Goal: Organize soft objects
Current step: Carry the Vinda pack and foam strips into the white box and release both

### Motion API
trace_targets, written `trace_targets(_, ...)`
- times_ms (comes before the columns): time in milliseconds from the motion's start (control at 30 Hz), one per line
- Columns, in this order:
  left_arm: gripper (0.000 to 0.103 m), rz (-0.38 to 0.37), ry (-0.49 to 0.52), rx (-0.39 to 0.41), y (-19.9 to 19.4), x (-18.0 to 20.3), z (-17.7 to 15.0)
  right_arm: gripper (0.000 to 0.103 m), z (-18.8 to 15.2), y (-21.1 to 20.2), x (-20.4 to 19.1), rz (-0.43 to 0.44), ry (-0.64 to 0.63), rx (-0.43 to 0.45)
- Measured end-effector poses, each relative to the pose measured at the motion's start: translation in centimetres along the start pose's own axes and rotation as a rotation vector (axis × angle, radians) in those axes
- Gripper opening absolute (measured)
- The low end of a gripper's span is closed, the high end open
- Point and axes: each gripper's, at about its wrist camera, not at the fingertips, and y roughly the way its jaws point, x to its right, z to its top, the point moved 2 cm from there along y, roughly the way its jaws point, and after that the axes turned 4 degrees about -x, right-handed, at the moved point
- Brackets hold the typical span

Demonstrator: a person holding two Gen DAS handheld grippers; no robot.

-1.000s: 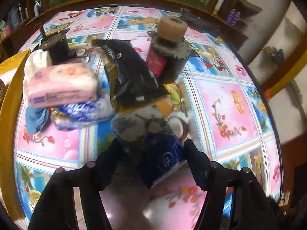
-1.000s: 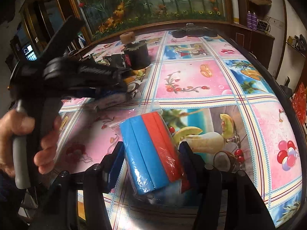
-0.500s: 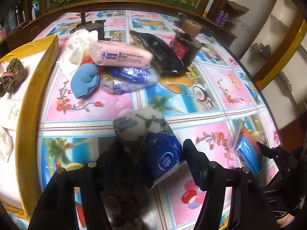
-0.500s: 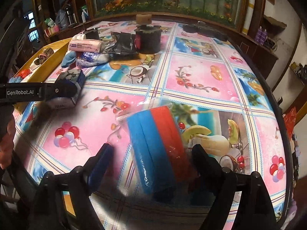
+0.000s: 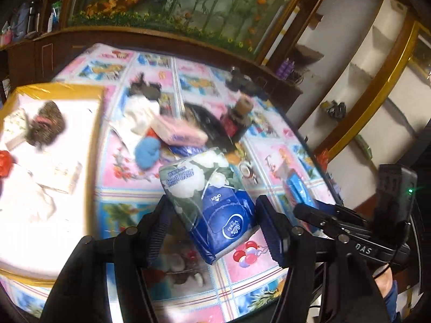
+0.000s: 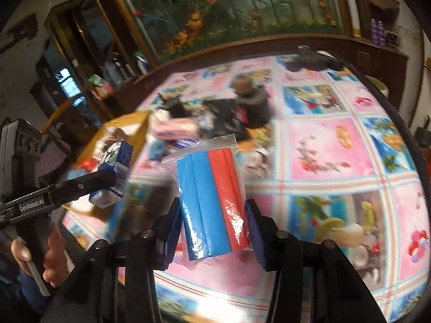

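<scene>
My left gripper [image 5: 214,223] is shut on a blue and floral tissue pack [image 5: 210,202] and holds it above the table; the pack also shows in the right wrist view [image 6: 114,172]. My right gripper [image 6: 212,228] is shut on a clear bag of blue and red sponges [image 6: 212,202], lifted off the table; it shows at the right in the left wrist view [image 5: 299,191]. A pile of soft things lies mid-table: a pink tissue pack [image 5: 179,134], a blue cloth [image 5: 147,152], a white cloth [image 5: 137,113].
A yellow-rimmed box [image 5: 99,123] with a white lining stands at the left and holds a brown knitted thing [image 5: 47,126] and paper packs. A dark jar with a cork lid [image 5: 238,118] and a black bag [image 5: 207,123] stand behind the pile. The table has a patterned cloth [image 6: 336,145].
Both grippers have risen and tilted up. The right gripper closed on the sponge bag and lifted it off the table. The left gripper has carried the tissue pack toward the yellow box.
</scene>
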Motion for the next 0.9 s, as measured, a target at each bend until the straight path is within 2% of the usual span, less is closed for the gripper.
trace_targets(167,0.063,0.057,-0.026,0.087,-6.1,-4.0,0.7,0.05,2.6,1.1,-5.2,0.098,-0.067,-0.01)
trace_targets(367,0.063,0.2,-0.071,0.094,-8.9,-10.5,1.6,0.05,5.8,4.2,-12.1,0.187,-0.15,-0.043)
trace_targets(600,0.063,0.266,-0.133,0.024,-7.8,-17.3,4.0,0.05,9.7,11.1,-18.8,0.226,-0.168,-0.141)
trace_targets(700,0.063,0.275,-0.198,-0.026,-5.7,-19.5,4.5,0.05,11.0,15.3,-19.9,0.226,-0.129,-0.194)
trace_targets(900,0.063,0.282,-0.245,-0.079,-3.6,-21.4,4.4,0.05,12.8,21.8,-21.1,0.196,-0.061,-0.254)
